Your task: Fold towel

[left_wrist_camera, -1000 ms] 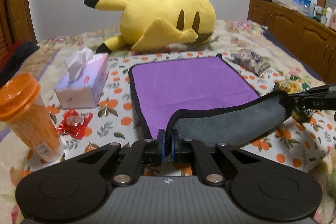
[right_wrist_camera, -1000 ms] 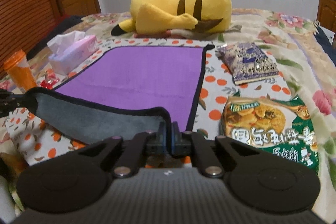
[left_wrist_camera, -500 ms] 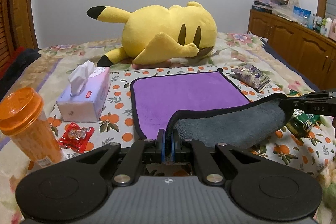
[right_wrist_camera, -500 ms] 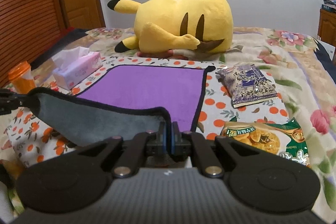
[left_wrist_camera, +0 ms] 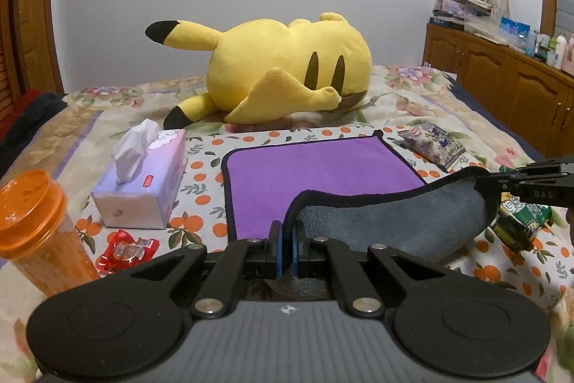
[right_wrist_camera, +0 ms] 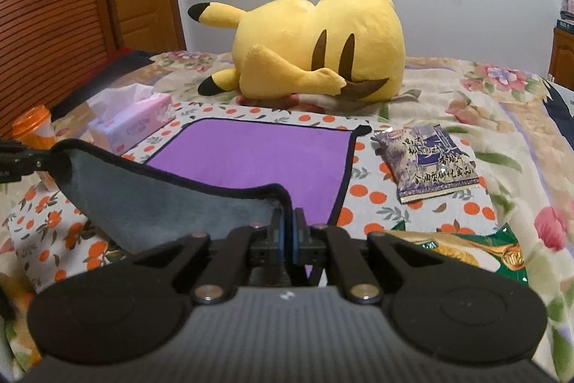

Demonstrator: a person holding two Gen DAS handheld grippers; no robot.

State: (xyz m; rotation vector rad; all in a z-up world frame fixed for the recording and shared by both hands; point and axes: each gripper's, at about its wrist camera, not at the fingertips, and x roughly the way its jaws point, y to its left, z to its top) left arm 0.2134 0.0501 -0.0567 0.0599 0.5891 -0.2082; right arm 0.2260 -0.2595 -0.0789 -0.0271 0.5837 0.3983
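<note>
The left claw (left_wrist_camera: 286, 248) is pressed together on the black-bound edge of the towel (left_wrist_camera: 323, 164), pinching its near left corner between blue pads. The right claw (right_wrist_camera: 287, 239) pinches the near right corner in the same way. Between the two claws the near edge hangs lifted in a soft curve and shows the grey fluffy underside. The far part of the towel lies flat on the bed (left_wrist_camera: 107, 121), purple and plush, with rounded corners and a thin dark binding.

The bed carries a cloth with printed oranges and a flowered cover. Far behind the towel lies a big yellow plush toy (left_wrist_camera: 283, 70) on its side. Left of the towel stands a pale tissue box (left_wrist_camera: 143, 189) with a tissue sticking out, then a red shiny candy wrapper (left_wrist_camera: 125, 248) and an orange translucent cup (left_wrist_camera: 36, 232) with a ribbed lid. On the right lie a crinkled purple snack bag (right_wrist_camera: 427, 164) and a green snack bag (right_wrist_camera: 462, 253).
</note>
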